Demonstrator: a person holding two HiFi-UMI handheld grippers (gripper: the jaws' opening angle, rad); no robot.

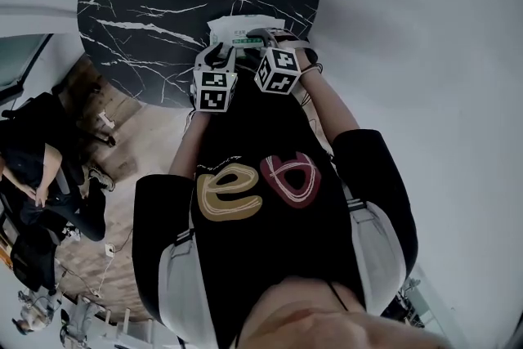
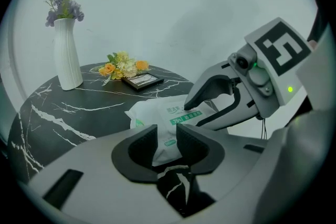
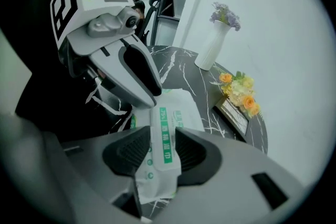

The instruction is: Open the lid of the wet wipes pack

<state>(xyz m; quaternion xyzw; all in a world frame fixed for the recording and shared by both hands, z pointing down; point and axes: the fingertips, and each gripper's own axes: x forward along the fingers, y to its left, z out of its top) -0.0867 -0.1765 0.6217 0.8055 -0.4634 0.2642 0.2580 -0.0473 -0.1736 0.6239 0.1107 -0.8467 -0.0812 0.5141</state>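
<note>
Right at the lens, pinches the wet wipes pack [image 3: 181,107] between the pads of the right gripper [image 3: 163,134], bunching the wrapper into a ridge with its green stripe on top and one end poking back past the jaws. Straddles the opposite edge of the pack with the left gripper [image 2: 166,128], jaws parted and not visibly pressing. Works at the near rim of the black marble table [image 1: 147,45], grippers side by side. Shows farther back a white vase [image 2: 67,55] of purple flowers and a yellow-orange bouquet [image 2: 123,64] touching a picture frame [image 2: 143,80].
</note>
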